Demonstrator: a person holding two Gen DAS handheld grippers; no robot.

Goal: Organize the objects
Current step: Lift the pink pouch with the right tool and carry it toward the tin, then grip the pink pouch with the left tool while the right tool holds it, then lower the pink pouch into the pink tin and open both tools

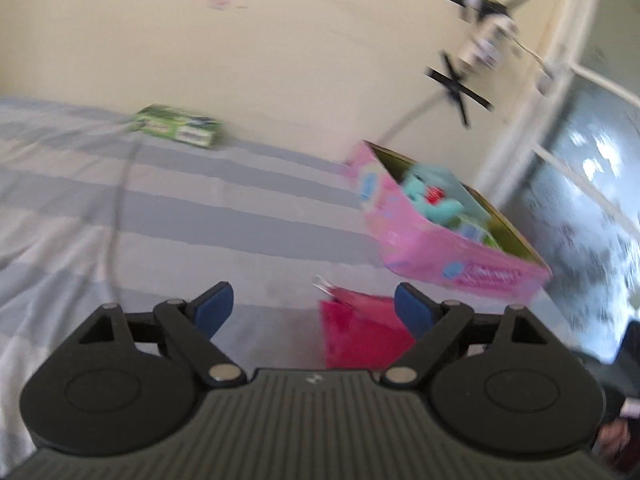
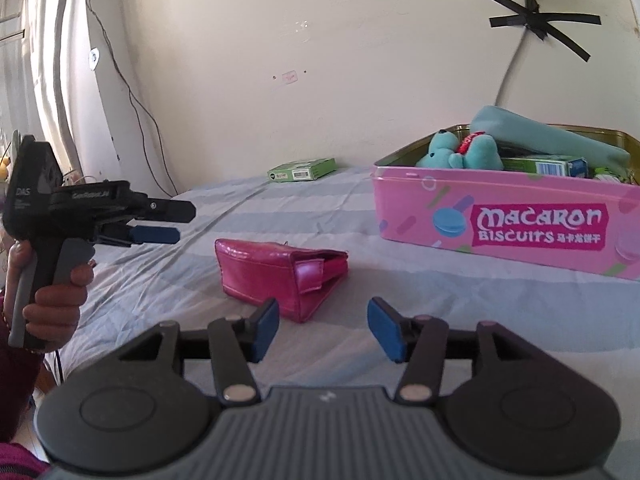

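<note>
Striped bedsheet (image 1: 160, 216) under cream wall, left gripper (image 1: 314, 306) spread apart and empty, magenta purse (image 1: 360, 332) lower centre, pink tin (image 1: 440, 256) at right; right view, right gripper (image 2: 323, 328) apart, purse centre, green box (image 2: 302, 170) behind.

Your left wrist view is motion-blurred: print on the pink tin (image 1: 448, 256) and the green box (image 1: 178, 125) can't be read. Your left claw (image 1: 313, 308) covers part of the pink purse (image 1: 360, 332). In the right wrist view, the tin's right end (image 2: 636, 236) is cut off by the frame edge, & its contents behind the teal plush (image 2: 460, 152) are mostly hidden.
</note>
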